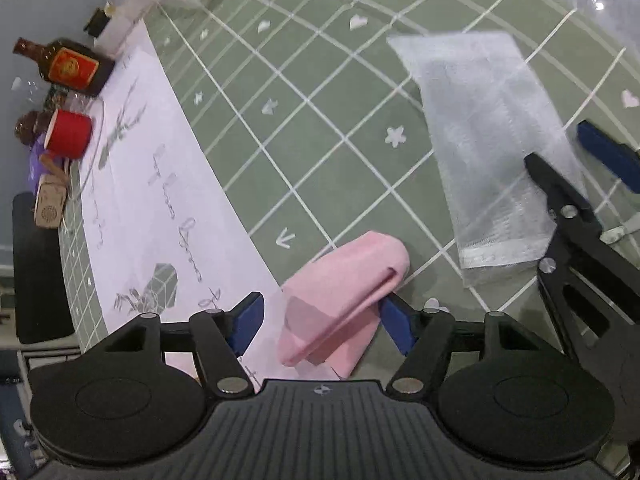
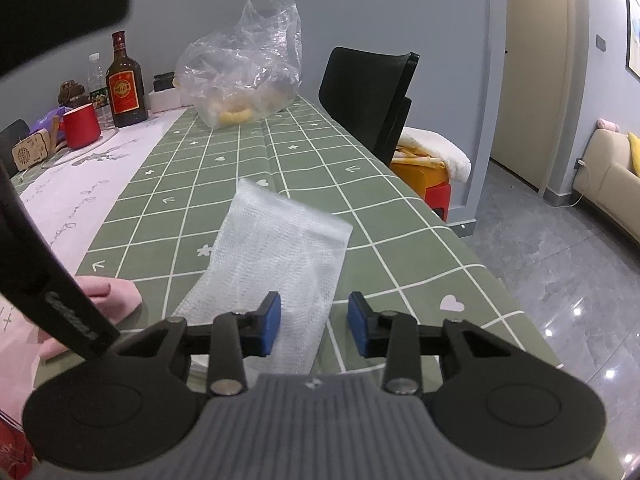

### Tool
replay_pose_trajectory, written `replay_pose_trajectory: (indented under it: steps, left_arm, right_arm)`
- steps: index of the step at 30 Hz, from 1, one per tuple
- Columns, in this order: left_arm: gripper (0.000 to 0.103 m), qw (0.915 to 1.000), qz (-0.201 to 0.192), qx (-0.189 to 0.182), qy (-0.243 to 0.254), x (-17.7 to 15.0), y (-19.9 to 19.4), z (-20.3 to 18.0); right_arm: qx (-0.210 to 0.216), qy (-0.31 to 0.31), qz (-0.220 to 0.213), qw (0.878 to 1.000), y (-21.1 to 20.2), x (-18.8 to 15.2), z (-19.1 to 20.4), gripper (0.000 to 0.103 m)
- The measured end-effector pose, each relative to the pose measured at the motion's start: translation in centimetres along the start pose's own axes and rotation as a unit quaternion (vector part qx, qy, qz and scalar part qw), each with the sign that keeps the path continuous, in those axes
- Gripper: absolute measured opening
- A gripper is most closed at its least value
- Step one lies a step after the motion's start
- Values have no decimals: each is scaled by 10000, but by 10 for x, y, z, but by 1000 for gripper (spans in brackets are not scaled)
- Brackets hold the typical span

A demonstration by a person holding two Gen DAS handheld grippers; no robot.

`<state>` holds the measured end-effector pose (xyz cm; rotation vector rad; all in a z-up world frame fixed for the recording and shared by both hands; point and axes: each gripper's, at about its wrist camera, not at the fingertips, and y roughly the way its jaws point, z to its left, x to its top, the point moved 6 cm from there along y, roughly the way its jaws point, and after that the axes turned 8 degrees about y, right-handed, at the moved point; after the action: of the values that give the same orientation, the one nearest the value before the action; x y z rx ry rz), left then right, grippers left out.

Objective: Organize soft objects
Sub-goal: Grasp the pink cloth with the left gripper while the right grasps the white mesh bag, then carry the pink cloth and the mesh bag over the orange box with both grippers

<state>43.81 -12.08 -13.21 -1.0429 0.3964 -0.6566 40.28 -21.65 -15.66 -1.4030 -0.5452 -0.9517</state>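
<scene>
Green grid tablecloth point(image 2: 400, 216), grey wall; both grippers' jaws apart w/ nothing gripped: left gripper point(image 1: 322, 322), right gripper point(image 2: 314, 324).

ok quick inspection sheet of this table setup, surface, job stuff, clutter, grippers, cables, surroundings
Surface: green checked tablecloth with a white printed runner along one side.
Job's things: folded pink cloth lying partly on the runner; white mesh cloth flat on the green.
Clutter: brown bottle with red label, red cup, clear plastic bag holding something yellow, small wooden speaker-like box.
Grippers: left gripper open, pink cloth between its fingers; right gripper open, above the near end of the mesh cloth.
Cables: thin cord on the floor by the sofa.
Surroundings: black chair, red stool with piled items, beige sofa, glossy grey floor.
</scene>
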Motion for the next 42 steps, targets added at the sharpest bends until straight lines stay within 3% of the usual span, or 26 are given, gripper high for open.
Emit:
replay_pose_trajectory:
  steps: [4, 5, 6, 8, 10, 13, 15, 16, 19, 22, 31, 33, 34, 35, 36, 37, 38, 39, 42]
  left_arm:
    - [69, 10000, -42, -88, 20, 3, -1, -2]
    - [62, 9999, -50, -111, -26, 4, -2, -2]
    - [37, 9997, -113, -188, -89, 4, -2, -2]
    - [8, 9980, -218, -553, -205, 3, -3, -7]
    - [8, 9978, -290, -587, -108, 2, -3, -9]
    - [7, 9934, -426, -822, -677, -2, -4, 10]
    - [7, 9883, -752, -963, -911, -7, -8, 21]
    - [7, 9828, -875, -1210, -1087, -10, -9, 25]
    - [7, 9729, -977, -1566, -1392, -12, -9, 30]
    - [7, 9672, -1157, -1689, -1506, -12, -12, 31]
    - [7, 9612, -1162, -1841, -1695, -18, -8, 38]
    - [7, 9614, -1133, -1818, -1725, -18, -7, 38]
    - [7, 9618, -1123, -1816, -1711, -17, -7, 38]
    - [7, 9621, -1122, -1813, -1698, -17, -6, 38]
    - [7, 9626, -1108, -1802, -1693, -17, -6, 38]
    - [7, 9630, -1082, -1793, -1695, -17, -5, 38]
    - [7, 9630, -1067, -1796, -1700, -17, -5, 38]
    - [7, 9627, -1069, -1804, -1712, -17, -5, 38]
    - [7, 9615, -1103, -1839, -1718, -16, -5, 39]
  right_arm:
    - [0, -53, 13, 10000, 1, 0, 2, 41]
    - [42, -47, 21, 10000, 1, 0, 2, 45]
    - [132, -47, 40, 9999, 1, 0, 3, 50]
    - [312, -56, 108, 9994, 2, -1, 4, 75]
    - [402, -45, 154, 9991, 3, -2, 5, 81]
    - [651, 17, 261, 9975, 5, -2, 6, 101]
    - [610, -11, 267, 9978, 6, -2, 9, 101]
    - [548, -16, 266, 9981, 6, -2, 11, 101]
    - [317, -157, 293, 9989, 11, -3, 18, 101]
    - [212, -206, 302, 9991, 15, -2, 25, 101]
    - [19, -197, 296, 9994, 33, 7, 37, 100]
    - [66, -222, 266, 9994, 32, 7, 38, 96]
    - [66, -244, 194, 9995, 29, 8, 39, 81]
    - [43, -269, 102, 9996, 26, 8, 39, 58]
    - [-21, -295, 41, 9996, 25, 9, 40, 47]
    - [-79, -337, 8, 9994, 24, 8, 40, 30]
    - [-60, -437, -5, 9990, 24, 8, 43, 8]
    - [-121, -532, -18, 9985, 23, 8, 44, 1]
    - [-38, -424, -16, 9991, 23, 10, 40, 0]
